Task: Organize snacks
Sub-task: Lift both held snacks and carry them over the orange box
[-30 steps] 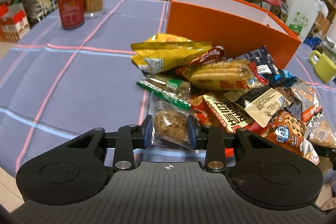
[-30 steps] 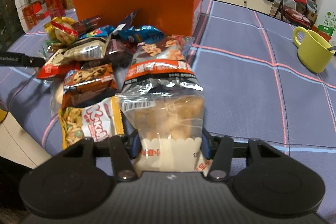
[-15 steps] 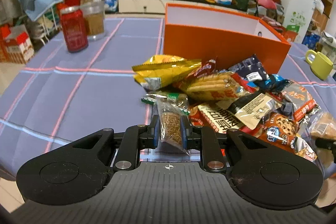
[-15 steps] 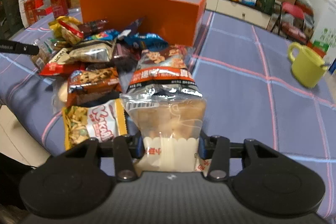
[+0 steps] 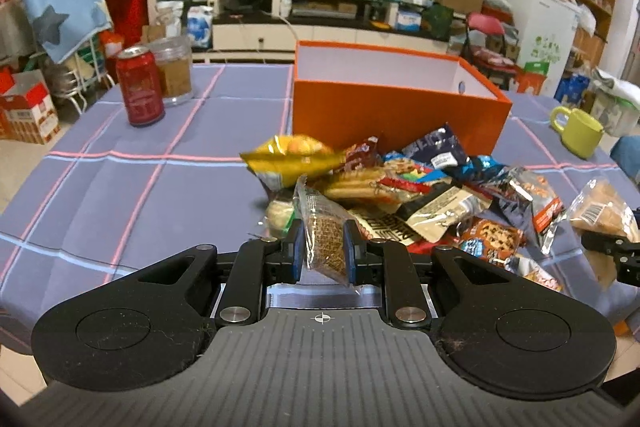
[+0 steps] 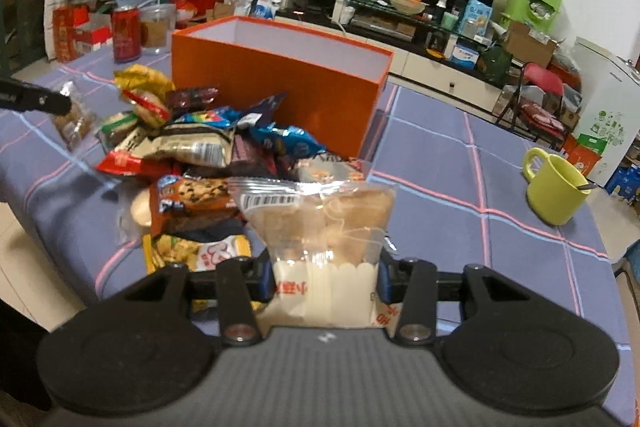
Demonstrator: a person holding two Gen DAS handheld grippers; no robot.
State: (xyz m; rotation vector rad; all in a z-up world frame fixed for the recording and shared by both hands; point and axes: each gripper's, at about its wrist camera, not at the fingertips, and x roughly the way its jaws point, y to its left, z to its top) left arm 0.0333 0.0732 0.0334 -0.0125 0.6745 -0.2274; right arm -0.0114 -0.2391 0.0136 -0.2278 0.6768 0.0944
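My left gripper [image 5: 322, 247] is shut on a clear packet holding a brown seed bar [image 5: 326, 243], lifted above the near edge of the snack pile [image 5: 416, 187]. My right gripper [image 6: 326, 277] is shut on a clear bag of pale pastries [image 6: 320, 223] with a white printed bottom, held above the pile's [image 6: 200, 155] right side. An open orange box [image 5: 396, 103] with a white inside stands just behind the pile; the same orange box [image 6: 280, 83] shows in the right wrist view. The left gripper's finger [image 6: 36, 99] and its packet appear at the far left there.
A red can [image 5: 140, 91] and a glass jar [image 5: 172, 71] stand at the table's back left. A green mug [image 6: 554, 187] with a spoon sits on the right. The purple checked cloth [image 5: 120, 167] is bare to the left of the pile. Cluttered shelves and a television lie beyond.
Both grippers have risen with their packets, so more of the room shows. The left jaws closed tighter on the seed bar packet, which now stands on edge. The right jaws narrowed slightly.
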